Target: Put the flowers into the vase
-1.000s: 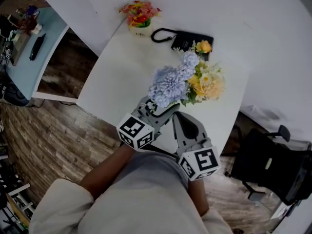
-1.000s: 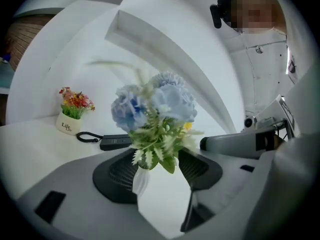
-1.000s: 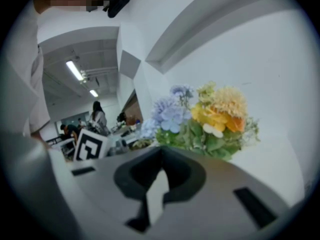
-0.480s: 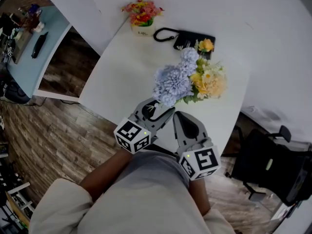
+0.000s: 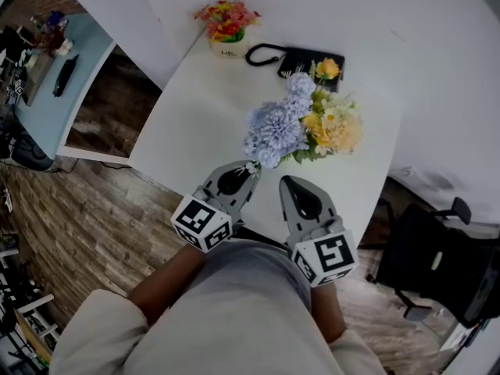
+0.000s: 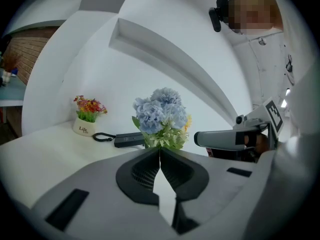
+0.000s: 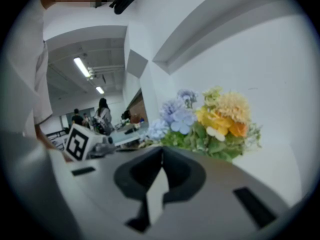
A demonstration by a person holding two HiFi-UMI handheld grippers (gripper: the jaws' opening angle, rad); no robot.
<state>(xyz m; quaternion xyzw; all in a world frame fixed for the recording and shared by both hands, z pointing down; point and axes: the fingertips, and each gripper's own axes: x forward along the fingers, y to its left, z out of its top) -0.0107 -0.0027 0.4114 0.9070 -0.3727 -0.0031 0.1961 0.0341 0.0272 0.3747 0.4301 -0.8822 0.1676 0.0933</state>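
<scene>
Claw on left just closed, seemingly empty.

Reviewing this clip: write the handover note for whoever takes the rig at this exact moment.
Left tool: the jaws have just closed and are shut with nothing between them. The tip is close to the blue flowers.
Right tool: shut and empty, beside the left one and short of the bunch.
Things: the blue flowers and yellow flowers stand upright together on the white table. The vase is hidden by blooms and tools.
Done: neither tool holds a flower, so placing looks finished.
Left: probably only checking that the stems sit in the vase.
</scene>
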